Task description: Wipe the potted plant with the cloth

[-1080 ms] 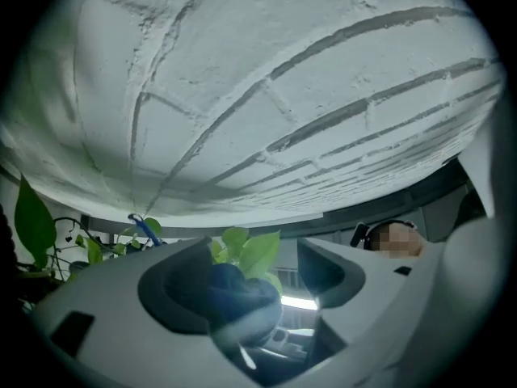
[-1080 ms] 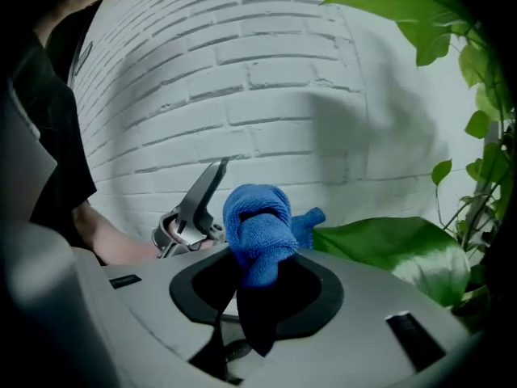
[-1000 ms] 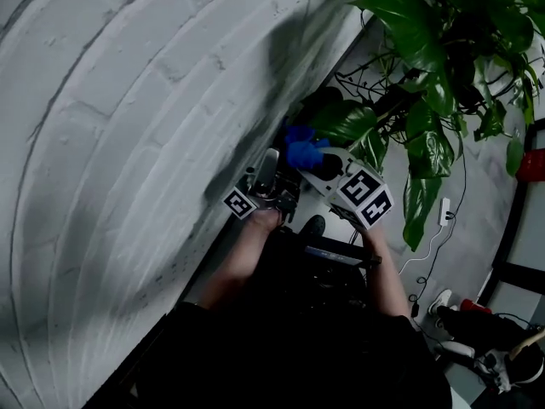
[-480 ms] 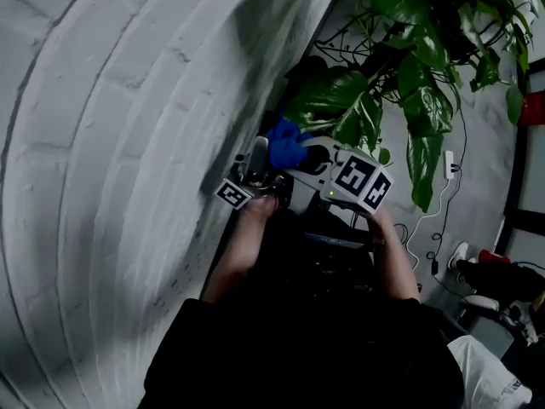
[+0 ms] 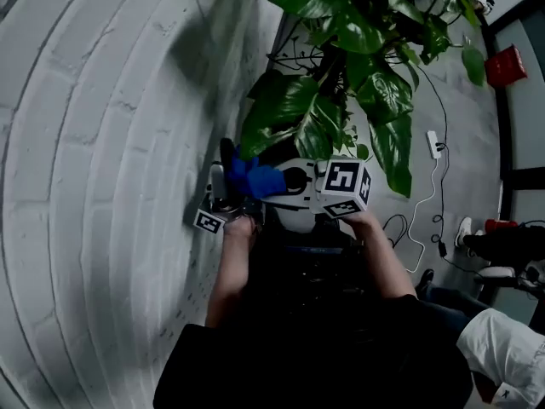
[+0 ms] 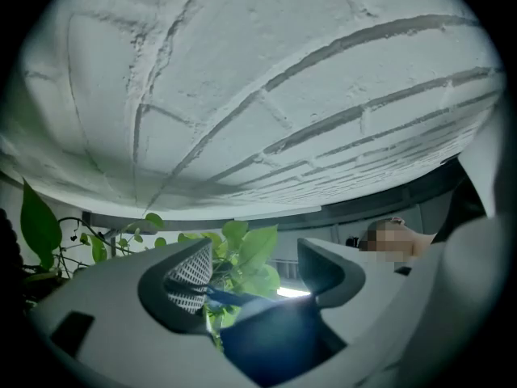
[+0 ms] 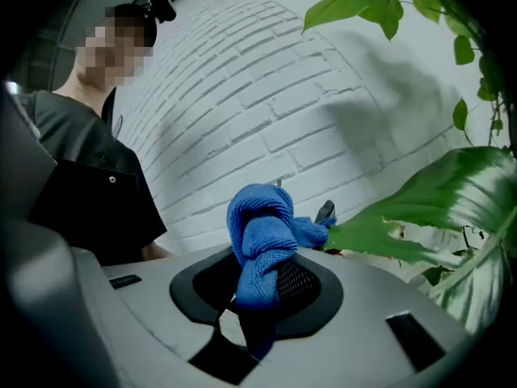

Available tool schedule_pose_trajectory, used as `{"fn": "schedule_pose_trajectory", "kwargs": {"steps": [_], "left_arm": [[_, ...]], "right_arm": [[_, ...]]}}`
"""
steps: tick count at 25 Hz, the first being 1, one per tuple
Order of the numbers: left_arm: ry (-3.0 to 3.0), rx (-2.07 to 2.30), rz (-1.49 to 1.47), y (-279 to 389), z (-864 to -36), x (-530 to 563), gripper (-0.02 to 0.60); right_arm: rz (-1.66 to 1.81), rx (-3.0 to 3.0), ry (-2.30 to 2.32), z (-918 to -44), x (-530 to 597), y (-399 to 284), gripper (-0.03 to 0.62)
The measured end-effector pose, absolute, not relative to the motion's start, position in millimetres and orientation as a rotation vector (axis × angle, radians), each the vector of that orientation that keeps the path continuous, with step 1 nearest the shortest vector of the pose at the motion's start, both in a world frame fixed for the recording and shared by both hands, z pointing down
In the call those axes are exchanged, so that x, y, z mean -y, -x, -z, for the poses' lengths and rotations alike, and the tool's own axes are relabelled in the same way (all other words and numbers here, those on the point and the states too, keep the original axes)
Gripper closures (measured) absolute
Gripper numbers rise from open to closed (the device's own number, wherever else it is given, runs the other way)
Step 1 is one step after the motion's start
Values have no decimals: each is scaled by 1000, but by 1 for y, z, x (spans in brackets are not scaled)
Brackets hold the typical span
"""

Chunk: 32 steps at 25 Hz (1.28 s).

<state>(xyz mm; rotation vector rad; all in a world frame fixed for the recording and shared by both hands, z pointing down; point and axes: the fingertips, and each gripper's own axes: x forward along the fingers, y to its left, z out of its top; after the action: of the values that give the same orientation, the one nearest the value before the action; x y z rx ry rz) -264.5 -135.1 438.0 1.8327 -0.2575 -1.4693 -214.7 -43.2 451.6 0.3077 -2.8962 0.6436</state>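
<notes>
Grey concrete floor (image 5: 464, 100) along the head view's right side, from 1 to 4 o'clock. On it, between 2 and 3 o'clock, a white power strip (image 5: 433, 144), white cable (image 5: 423, 196) trailing toward 6 o'clock. Red container (image 5: 507, 65) at 2 o'clock.

The right gripper (image 5: 249, 177) has turned and slid its cloth (image 5: 255, 180) nearer the left gripper (image 5: 220, 181); a big leaf (image 5: 285, 109) now hangs just over it.
</notes>
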Motion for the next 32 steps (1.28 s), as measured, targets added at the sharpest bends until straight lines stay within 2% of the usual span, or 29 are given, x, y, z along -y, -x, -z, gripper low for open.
{"fn": "schedule_pose_trajectory", "kwargs": {"steps": [6, 17, 26, 32], "left_arm": [[-1840, 400, 1502, 262, -441, 121, 250], [-1853, 676, 1439, 214, -453, 31, 250], [-1928, 428, 1279, 80, -432, 3, 250], [-1906, 289, 1058, -3, -453, 21, 250]], "right_arm": [[-700, 3036, -323, -421, 22, 151, 476], [-729, 3252, -667, -382, -18, -47, 474], [-692, 3256, -1236, -368, -36, -202, 474], [-717, 3110, -1720, -373, -34, -264, 474]]}}
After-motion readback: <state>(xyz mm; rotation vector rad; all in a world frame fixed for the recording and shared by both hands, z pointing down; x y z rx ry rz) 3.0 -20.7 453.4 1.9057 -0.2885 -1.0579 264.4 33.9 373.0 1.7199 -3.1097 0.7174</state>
